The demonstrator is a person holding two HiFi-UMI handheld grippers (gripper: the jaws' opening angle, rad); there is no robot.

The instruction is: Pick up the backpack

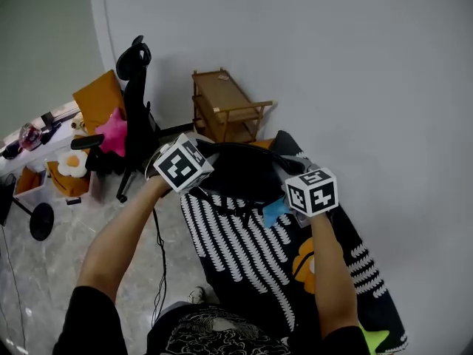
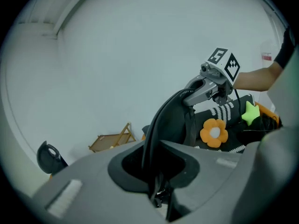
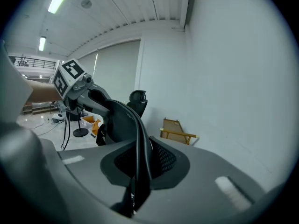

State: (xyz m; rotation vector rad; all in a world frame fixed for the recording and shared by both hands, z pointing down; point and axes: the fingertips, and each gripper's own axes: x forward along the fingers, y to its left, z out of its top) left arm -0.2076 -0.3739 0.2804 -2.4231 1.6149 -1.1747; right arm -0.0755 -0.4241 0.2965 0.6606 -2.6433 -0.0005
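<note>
The black fabric backpack (image 1: pixel 244 250) with white dashed stripes hangs in front of you, between your two forearms, its body sloping down toward the lower right of the head view. Whether its lower end is clear of the floor cannot be told. A padded orange flower ornament (image 1: pixel 304 261) and a lime-green star ornament (image 1: pixel 373 339) sit on its patterned face. The black webbing strap (image 1: pixel 247 148) at the top of the backpack arches from one tool to the other. Your left tool (image 2: pixel 156 171) is clamped on this strap: the left gripper view shows the jaws pressed together on the band, which rises out of them toward the other tool. Your right tool (image 3: pixel 140 171) is likewise clamped on the strap, with the band standing edge-on between its jaws and curving away to the left tool. Both tools are at about the same height, with their marker cubes facing up at you. Behind the backpack, a small wooden slatted rack (image 1: pixel 222 106) stands against the plain white wall (image 1: pixel 332 65). To its left is a black office chair (image 1: pixel 137 109) carrying a pink star-shaped cushion (image 1: pixel 114 133). A thin black cable (image 1: pixel 159 250) trails down over the grey marbled floor (image 1: pixel 44 272).
</note>
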